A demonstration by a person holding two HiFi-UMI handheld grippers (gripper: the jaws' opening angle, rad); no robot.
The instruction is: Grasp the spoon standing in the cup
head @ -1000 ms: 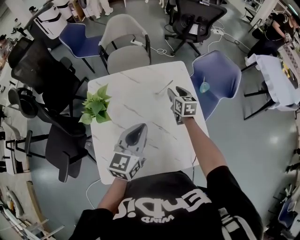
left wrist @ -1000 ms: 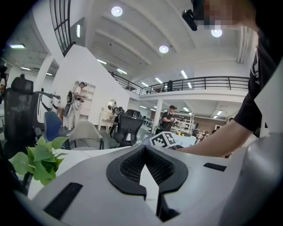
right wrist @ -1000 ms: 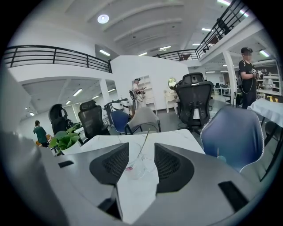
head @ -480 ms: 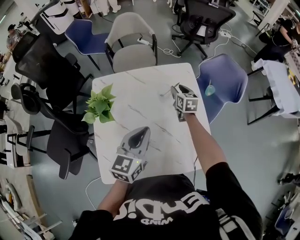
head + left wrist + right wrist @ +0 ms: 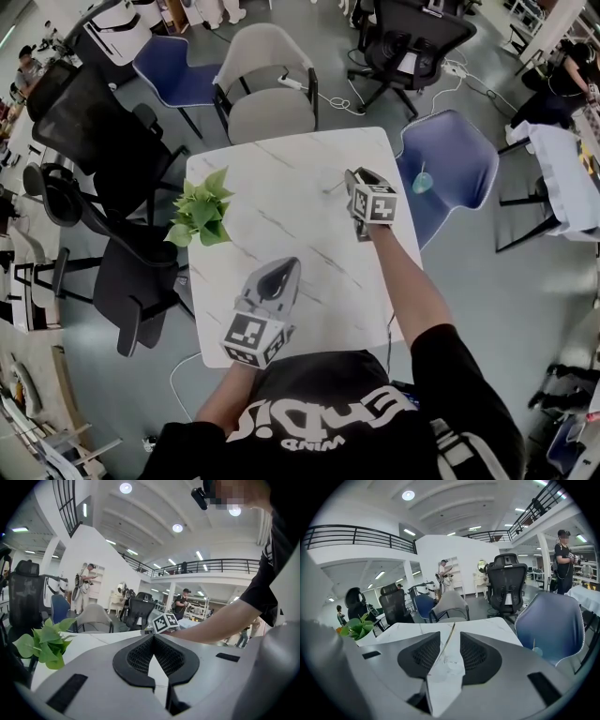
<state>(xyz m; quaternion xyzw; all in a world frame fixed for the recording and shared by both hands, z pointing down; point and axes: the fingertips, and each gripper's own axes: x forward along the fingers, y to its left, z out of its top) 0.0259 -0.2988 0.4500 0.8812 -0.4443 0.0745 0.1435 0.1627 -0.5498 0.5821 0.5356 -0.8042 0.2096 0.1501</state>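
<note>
table (image 5: 281, 202): white marble, plant (image 5: 199, 212) at left edge | left claw (image 5: 279, 268): jaws together, empty, near front | right claw (image 5: 351, 177): jaws apart, just been closing, spoon handle between | cup (image 5: 330, 181): clear, table's far right | spoon (image 5: 448, 638): leans in cup; centre handle, squeeze gently | writing: shirt print unreadable

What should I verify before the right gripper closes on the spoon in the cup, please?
1. Spoon between the right gripper jaws: ok; the jaws have just been closing.
2. Pads pressing the spoon: not ok; a gap shows beside it.
3. Cup standing on the table: ok.
4. Left gripper away from the cup: ok; shut, nothing in it.
5. Plant out of the way: ok; it sits at the table's far edge from the cup.
</note>
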